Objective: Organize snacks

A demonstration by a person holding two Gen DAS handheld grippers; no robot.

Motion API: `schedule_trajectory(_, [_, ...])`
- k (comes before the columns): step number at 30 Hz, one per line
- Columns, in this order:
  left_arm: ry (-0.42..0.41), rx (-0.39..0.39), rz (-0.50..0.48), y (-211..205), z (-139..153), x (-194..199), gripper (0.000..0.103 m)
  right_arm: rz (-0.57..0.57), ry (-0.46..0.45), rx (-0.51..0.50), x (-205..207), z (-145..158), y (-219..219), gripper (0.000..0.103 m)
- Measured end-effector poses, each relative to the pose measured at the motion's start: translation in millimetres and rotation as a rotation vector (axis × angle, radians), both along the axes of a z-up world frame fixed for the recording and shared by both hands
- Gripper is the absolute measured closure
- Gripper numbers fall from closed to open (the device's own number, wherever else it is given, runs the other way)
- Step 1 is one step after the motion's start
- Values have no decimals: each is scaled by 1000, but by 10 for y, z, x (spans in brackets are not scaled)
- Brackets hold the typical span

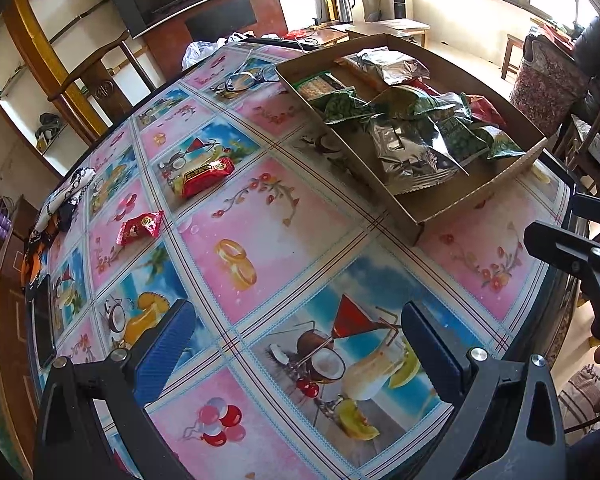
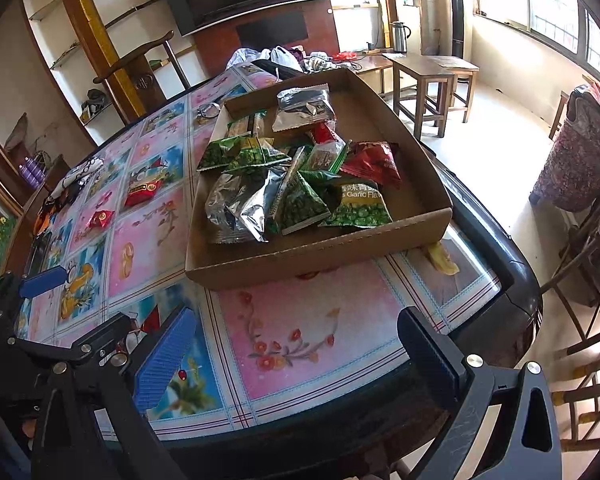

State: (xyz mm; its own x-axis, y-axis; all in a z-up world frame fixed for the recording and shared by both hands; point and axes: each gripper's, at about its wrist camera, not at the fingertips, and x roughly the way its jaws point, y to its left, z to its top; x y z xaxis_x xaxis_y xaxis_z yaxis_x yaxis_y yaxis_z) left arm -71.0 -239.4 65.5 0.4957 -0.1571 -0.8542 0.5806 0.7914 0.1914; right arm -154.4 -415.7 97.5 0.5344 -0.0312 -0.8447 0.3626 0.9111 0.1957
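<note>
— How far along does the snack sorting look?

— Most of the way, I'd say. The cardboard tray [image 2: 320, 258] already holds a heap of packets: green pea bags [image 2: 300, 204], silver foil pouches [image 2: 240, 208], a dark red bag [image 2: 374, 162] against the tray's far-right side, and another foil pouch [image 2: 304, 110] toward its far end.

— And what sits outside the tray?

— Two red packets on the patterned tablecloth [image 1: 300, 216], both to the left of the tray. The larger red packet [image 1: 204, 176] lies nearer the tray; the small red packet [image 1: 140, 227] lies further left and nearer the camera. Neither touches the tray or the other.

— Anything else over there?

— A pair of glasses [image 1: 244, 80] just off the tray's far-left corner, a patterned cloth [image 1: 66, 196] and a dark phone [image 1: 44, 320] well to the left by the table's edge. I wouldn't count those as snacks. Something yellowish [image 2: 444, 260] pokes out by the tray's near-right corner; I can't tell what it is.

— What are the grippers doing?

— The left gripper [image 1: 296, 344] hangs over the tablecloth on the near side of the tray, jaws wide apart and holding nothing. The right gripper [image 2: 296, 352] is also on the tray's near side, jaws spread and nothing between them.

— So what's left?

— As I judge it, the two red packets need carrying into the tray. The left gripper is better placed for them. Whether the heap itself should be sorted by kind, the task line doesn't say.
</note>
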Motion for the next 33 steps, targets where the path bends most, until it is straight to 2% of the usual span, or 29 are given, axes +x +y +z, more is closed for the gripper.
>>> schedule_trajectory(33, [1,-2,-3,143,-6,-131,1,-12,-1,8,-163,-19,190,1])
